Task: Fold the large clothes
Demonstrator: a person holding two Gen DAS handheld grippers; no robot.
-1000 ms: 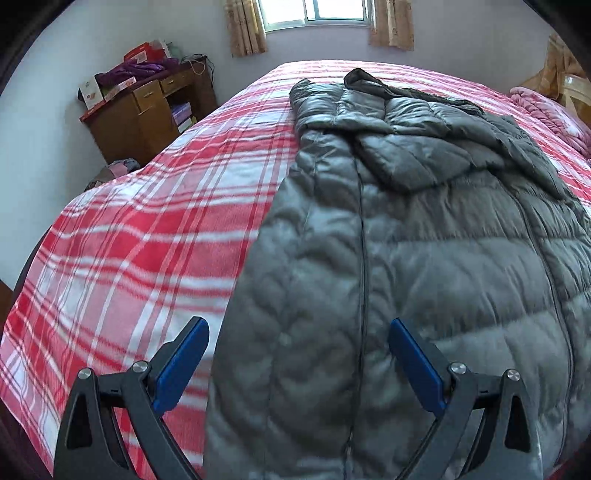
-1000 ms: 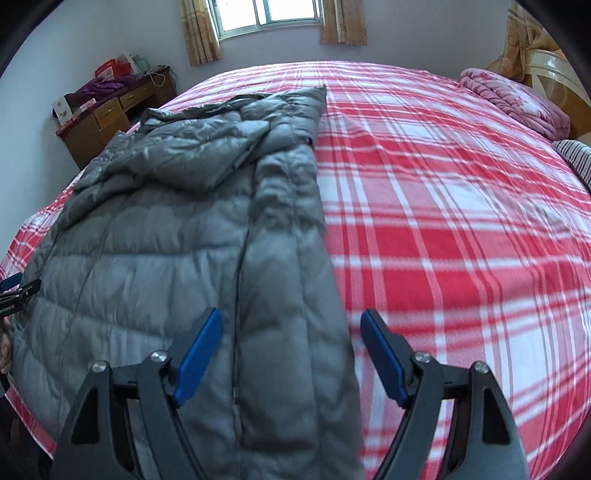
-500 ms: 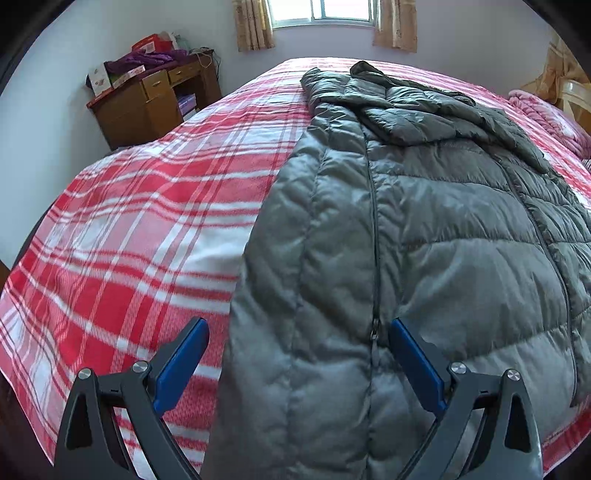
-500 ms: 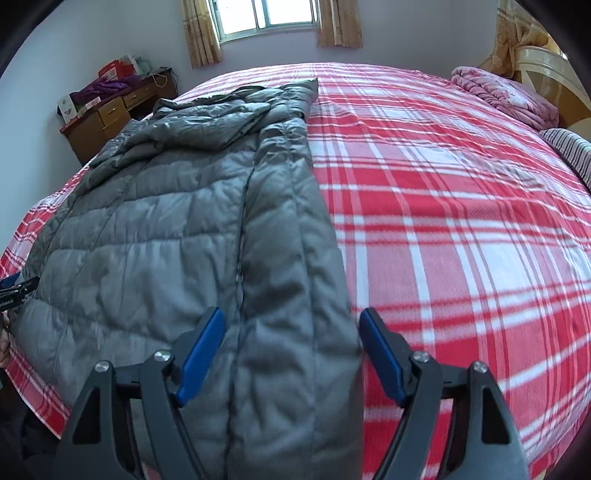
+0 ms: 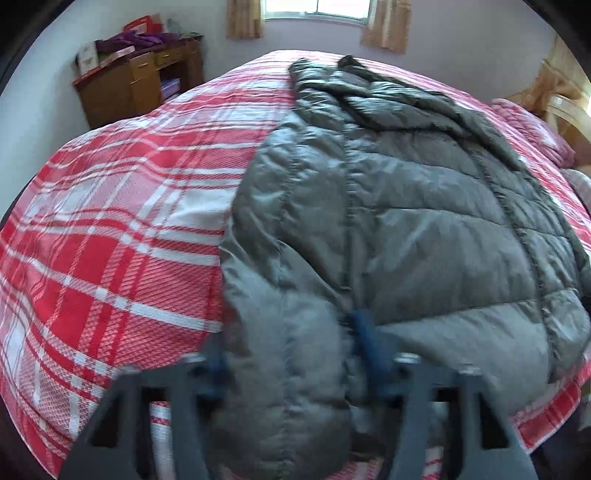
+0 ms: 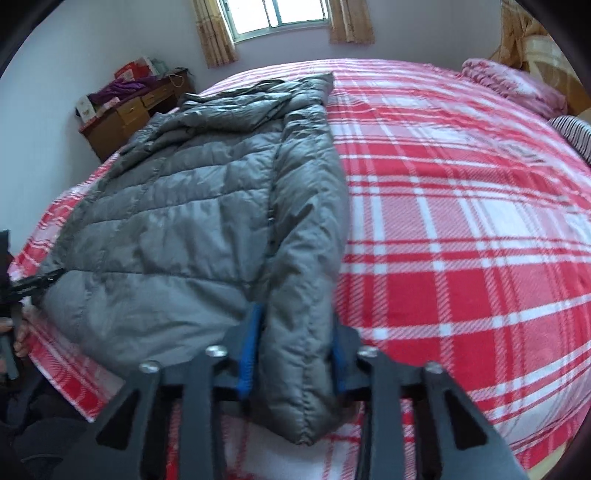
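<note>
A: Both tools are working at the near hem now. The left hand-held gripper (image 5: pixel 291 354) is closing its jaws around the left front panel of the grey puffer jacket (image 5: pixel 406 229), and the padded edge is bunching between the blue pads, though blur makes it hard to say the pads are pressing yet.

B: And the right hand-held gripper (image 6: pixel 293 356) is closing too, narrower, with the jacket's right edge pinched up between its pads (image 6: pixel 249 354). That one looks like a real hold.

A: The jacket itself is lying flat on the red plaid bed (image 6: pixel 461 240), stretching straight ahead of both grippers, hood at the far end, hem right at the fingertips.

B: So how far along is this looking?

A: Early, by the look of it. The sleeves appear tucked in already, giving a long narrow shape, but the body is lying at full length, so no lengthwise fold is showing. Bringing the hem up toward the hood is probably what remains.

B: Counting up: one jacket, two grippers, one bed.

A: Also one wooden desk (image 5: pixel 140 85) far ahead to the left, one window (image 6: pixel 277 16) straight ahead, and one pink bundle (image 6: pixel 513 86) far ahead to the right.
</note>
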